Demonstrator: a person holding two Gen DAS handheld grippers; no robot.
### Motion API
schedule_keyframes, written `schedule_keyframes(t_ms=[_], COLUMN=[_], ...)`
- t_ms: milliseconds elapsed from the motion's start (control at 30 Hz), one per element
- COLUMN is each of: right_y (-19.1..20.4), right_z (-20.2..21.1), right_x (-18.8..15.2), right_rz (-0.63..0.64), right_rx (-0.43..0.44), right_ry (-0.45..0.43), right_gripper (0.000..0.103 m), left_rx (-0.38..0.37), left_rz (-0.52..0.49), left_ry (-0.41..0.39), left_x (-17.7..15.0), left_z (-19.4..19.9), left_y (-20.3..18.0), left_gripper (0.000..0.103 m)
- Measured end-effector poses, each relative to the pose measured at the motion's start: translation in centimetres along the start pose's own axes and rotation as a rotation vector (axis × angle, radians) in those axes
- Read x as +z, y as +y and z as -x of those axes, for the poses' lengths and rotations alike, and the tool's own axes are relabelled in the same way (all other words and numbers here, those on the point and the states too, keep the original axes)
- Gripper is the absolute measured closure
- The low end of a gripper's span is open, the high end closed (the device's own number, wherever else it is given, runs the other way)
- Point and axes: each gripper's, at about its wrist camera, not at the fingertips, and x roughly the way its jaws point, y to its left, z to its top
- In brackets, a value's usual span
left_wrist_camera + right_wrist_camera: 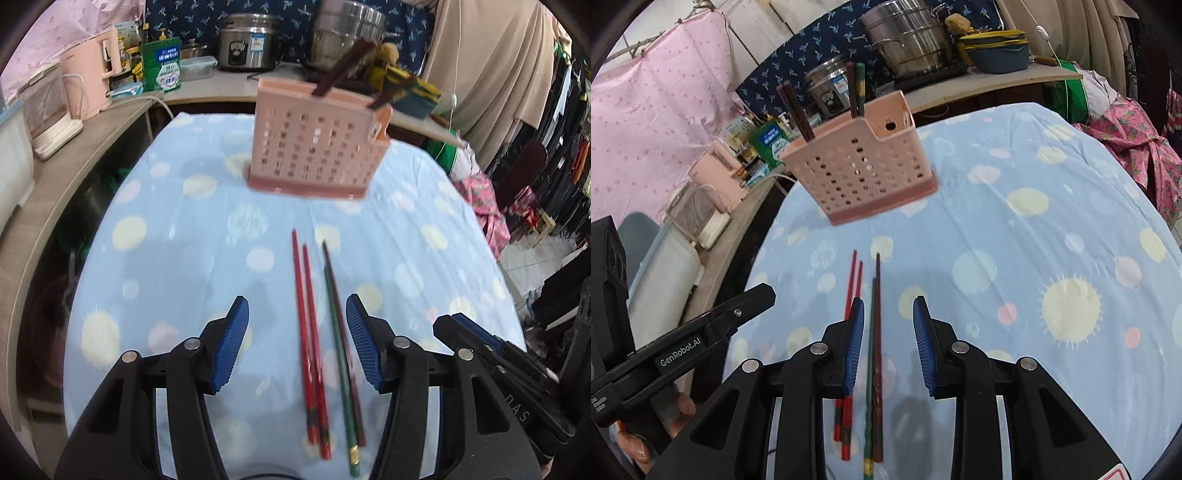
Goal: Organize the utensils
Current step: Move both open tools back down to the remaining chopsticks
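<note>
A pink perforated utensil basket [314, 147] [860, 173] stands on the blue dotted cloth and holds several dark chopsticks [798, 110]. Two red chopsticks [308, 332] [851, 284] lie on the cloth beside a green one [338, 350] [870, 332] and a dark brown one [341, 325] [878, 332]. My left gripper [297, 310] is open above all of them, its jaws on either side. My right gripper [888, 308] is open above the green and brown pair, with the red pair under its left finger.
A curved counter [74, 155] wraps the left and back with pink appliances [92, 74], a rice cooker [245, 42] and steel pots [347, 33]. Clothes and a pink fabric pile [480, 199] lie right. The right gripper's body [498, 362] shows beside my left gripper.
</note>
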Motion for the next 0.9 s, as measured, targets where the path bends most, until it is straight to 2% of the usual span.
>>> schedule_keyframes(t_ms=[167,400,633,900], right_y=[0.0,0.5,1.9,2.5], right_z=[-0.1,-0.5,-1.1,-2.5], right_x=[-4.6,-8.6,-10.2,-10.5], right_rz=[0.107,0.201,0.26,0.283], right_rx=[-0.059,-0.058,-0.062,-0.073], right_ry=[0.055,0.117,0.137,0.159], right_gripper=[0.076,0.075,0.076,0.075], left_rx=[0.043,0.056,0.062,0.062], left_rz=[0.0,0.005,0.009,0.01], left_ry=[0.043,0.073,0.078,0.097], left_x=[-4.1,-7.7,-9.1,-9.5], left_z=[-0.6,-1.0,-1.0,-1.6], left_y=[0.7,1.3,1.8,2.1], left_gripper=[0.051,0.051,0.051,0.051])
